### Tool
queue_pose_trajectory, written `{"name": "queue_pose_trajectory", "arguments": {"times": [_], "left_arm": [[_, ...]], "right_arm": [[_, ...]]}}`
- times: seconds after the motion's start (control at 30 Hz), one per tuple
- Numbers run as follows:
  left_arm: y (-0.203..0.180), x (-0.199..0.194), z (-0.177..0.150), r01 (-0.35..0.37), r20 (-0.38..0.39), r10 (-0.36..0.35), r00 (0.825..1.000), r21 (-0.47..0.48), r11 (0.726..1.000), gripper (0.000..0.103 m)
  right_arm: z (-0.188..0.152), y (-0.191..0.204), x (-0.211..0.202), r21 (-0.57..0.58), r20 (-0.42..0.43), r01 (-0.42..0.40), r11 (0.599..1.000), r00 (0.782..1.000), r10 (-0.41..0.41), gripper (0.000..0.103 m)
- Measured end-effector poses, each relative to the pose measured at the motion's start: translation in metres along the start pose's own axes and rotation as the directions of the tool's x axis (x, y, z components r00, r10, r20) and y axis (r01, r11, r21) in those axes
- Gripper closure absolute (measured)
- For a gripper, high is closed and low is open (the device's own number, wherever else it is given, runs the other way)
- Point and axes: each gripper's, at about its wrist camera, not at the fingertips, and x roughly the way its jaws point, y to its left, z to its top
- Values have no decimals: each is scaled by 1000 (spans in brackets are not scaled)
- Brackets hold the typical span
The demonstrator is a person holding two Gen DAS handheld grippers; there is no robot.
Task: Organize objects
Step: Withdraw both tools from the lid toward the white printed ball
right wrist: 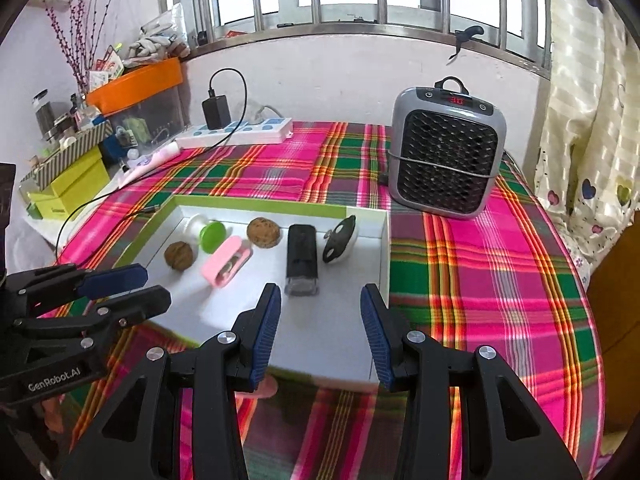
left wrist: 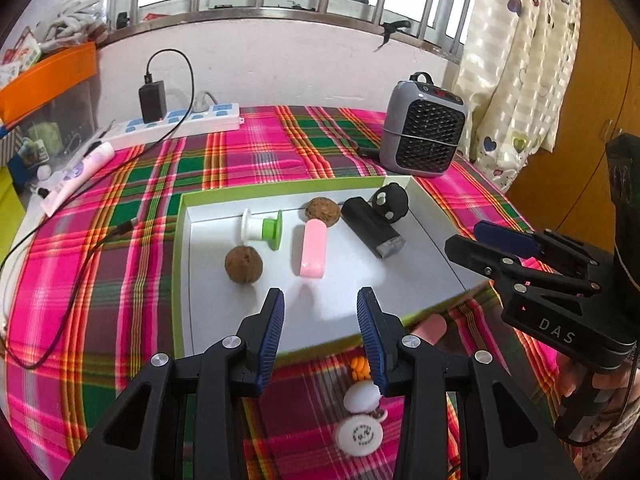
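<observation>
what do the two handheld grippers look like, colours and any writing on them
Both are black plastic two-finger tools with ribbed dark blue pads and round silver screw heads at the pivots. The left gripper shows triangular cut-outs in its finger arms, and "GenRobot.AI" in pale letters on its body in the right wrist view. The right gripper is built alike, with "DAS" printed on its side in the left wrist view, where a thin dark cable hangs below its handle.

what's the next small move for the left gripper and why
Probably lower the left gripper toward the white disc below it. It looks open with nothing between its fingers, the tray already holds several things, and the disc and orange pills still lie on the cloth outside it.
</observation>
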Motion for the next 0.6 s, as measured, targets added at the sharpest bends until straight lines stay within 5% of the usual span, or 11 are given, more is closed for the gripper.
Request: {"name": "queue_pose_trajectory", "arguments": {"times": [0.6], "left_arm": [[3,-25,-42,30,-11,-30,999,-14,999,66]], "right_arm": [[-33,11,-23,8,11,-52,999,999,52,60]]}}
